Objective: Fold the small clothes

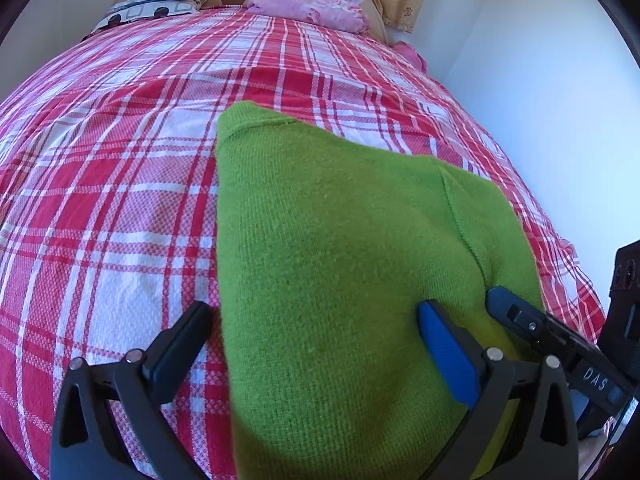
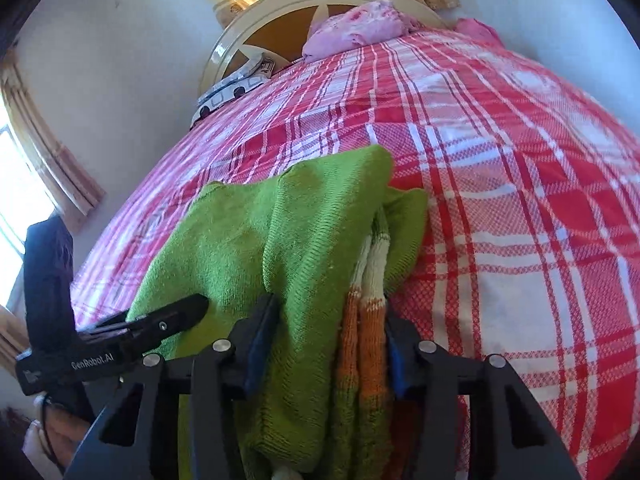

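1. Left wrist view: a green knitted sweater (image 1: 340,248) is seen lying on the red-and-white plaid bedspread (image 1: 100,200), already doubled into a narrow, thick stack with a straight left edge.
2. The left gripper (image 1: 314,316) is spread wide, its black finger over the bedspread and its blue finger resting on the knit; nothing is pinched between them.
3. The right gripper (image 2: 328,320) is closed around a thick bunch of the sweater (image 2: 248,240), including the orange-and-white striped cuffs (image 2: 368,280), at the near end of the garment.
4. The fold is judged well advanced: the sleeves appear tucked in and the sides brought over. A last fold toward the far end, then smoothing, seems to be left.
5. Only in the right wrist view are the striped cuffs and stacked layers shown; in the left wrist view only a smooth green top is visible.
6. A pink pillow (image 1: 308,4) is seen by the headboard (image 2: 280,12), well apart from the work.
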Tool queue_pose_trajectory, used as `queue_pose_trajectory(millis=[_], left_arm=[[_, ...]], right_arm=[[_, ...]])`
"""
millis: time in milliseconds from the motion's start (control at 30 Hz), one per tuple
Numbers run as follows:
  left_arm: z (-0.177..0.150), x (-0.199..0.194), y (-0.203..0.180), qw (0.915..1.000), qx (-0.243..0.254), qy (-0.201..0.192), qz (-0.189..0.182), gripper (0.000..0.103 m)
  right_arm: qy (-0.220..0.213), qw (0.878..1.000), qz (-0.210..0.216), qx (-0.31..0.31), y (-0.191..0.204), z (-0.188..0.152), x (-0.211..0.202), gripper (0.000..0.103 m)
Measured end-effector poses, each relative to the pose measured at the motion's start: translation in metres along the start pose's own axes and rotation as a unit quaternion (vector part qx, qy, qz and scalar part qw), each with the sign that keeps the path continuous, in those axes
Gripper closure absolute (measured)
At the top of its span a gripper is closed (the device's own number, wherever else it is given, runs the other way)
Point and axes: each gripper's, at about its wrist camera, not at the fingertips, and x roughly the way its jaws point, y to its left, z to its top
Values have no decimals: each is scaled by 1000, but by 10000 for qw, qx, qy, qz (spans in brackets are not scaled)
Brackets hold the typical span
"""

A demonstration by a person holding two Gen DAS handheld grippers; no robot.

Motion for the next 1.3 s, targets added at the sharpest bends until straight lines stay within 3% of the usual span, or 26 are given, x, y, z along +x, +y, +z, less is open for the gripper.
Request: queue_pose_trajectory(millis=[167, 233, 533, 700, 767, 833, 1300], left_arm=[[-1, -1, 0, 10000, 21, -49, -22, 0], [-2, -3, -4, 9997, 128, -137, -138, 13], [-5, -10, -12, 9989, 294, -346, -66, 31], [-4, -20, -6, 9991, 114, -379, -133, 51], [-3, -25, -8, 9990, 179, -405, -56, 62], [-2, -34, -12, 9986, 315, -421, -19, 66], [-19, -83, -12, 9978, 204, -608, -137, 70]], right_arm=[[130, 9997, 170, 106, -4, 2, 4, 42], [117, 9999, 106, 32, -1, 1, 4, 42], [-284, 9968, -473, -584, 24, -4, -7, 73], [-447, 9930, -805, -743, 36, -6, -12, 76], [-541, 9921, -873, -722, 42, -8, -20, 76], [-645, 9914, -905, -686, 48, -10, -29, 77], [-1146, 9867, -1003, -569, 90, -36, -86, 77]])
